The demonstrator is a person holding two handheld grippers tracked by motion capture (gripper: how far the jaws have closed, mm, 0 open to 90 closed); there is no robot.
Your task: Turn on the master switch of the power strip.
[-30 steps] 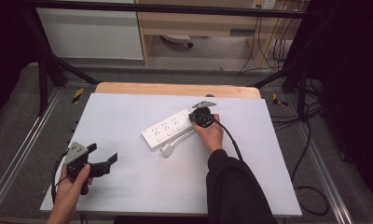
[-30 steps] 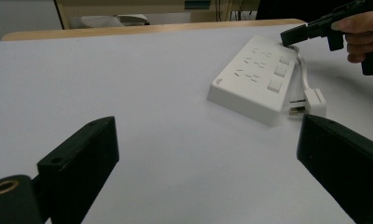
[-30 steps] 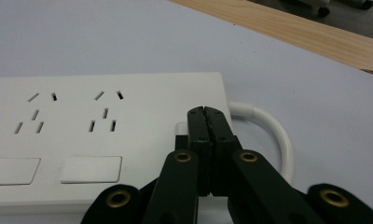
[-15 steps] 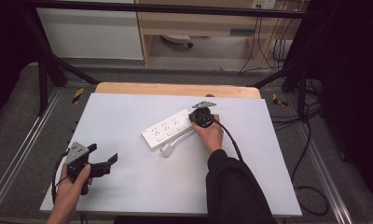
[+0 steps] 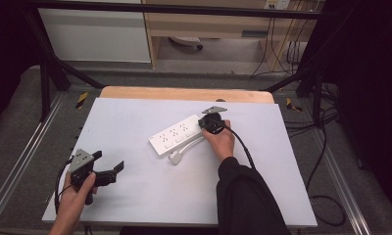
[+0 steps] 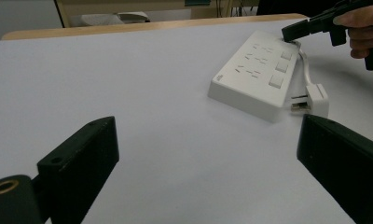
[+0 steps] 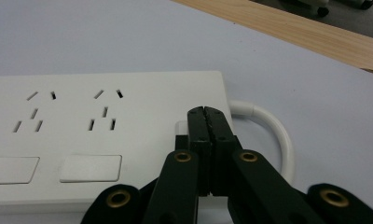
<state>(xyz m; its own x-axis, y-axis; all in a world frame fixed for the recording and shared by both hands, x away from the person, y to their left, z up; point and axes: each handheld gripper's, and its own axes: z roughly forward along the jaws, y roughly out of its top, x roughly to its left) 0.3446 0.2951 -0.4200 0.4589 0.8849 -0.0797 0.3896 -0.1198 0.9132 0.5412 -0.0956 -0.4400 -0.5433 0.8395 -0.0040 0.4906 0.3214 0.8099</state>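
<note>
Two grippers: the right gripper (image 5: 207, 123), jaws pressed together, presses a switch on the white power strip (image 5: 177, 135) mid-table (image 5: 135, 112); the left gripper (image 5: 106, 169) gapes near the front-left corner.

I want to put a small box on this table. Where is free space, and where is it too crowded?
Free: the wide white stretch between the left gripper and the power strip, and the table's near right part beside the sleeve. The far left corner looks bare too. Crowded: around the strip's right end, where the shut right gripper, the white cable and its plug sit together.
</note>
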